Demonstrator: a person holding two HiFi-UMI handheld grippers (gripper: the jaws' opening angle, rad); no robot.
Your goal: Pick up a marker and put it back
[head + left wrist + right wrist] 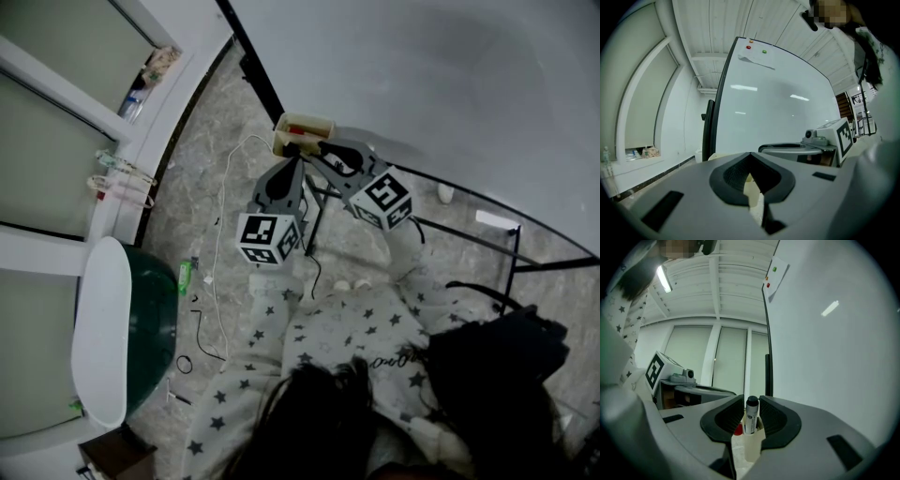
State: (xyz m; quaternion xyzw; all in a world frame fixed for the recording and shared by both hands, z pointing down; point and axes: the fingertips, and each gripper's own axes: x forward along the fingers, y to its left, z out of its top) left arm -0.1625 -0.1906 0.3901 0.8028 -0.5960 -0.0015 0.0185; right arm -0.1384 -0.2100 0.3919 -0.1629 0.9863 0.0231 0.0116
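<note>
Below the whiteboard (422, 75), two tongs meet at a cream holder (302, 123).

Far left on the floor stands a green bin (155, 328) with a white lid. The left gripper (750, 158) points at the holder with its jaw tips together and nothing between them. The right gripper (751, 409) has its jaws about halfway apart, pads clamped on both sides of a black-capped marker (751, 420). The marker stands upright with its lower end in the holder, and something red (738, 430) sits just beside it.
</note>
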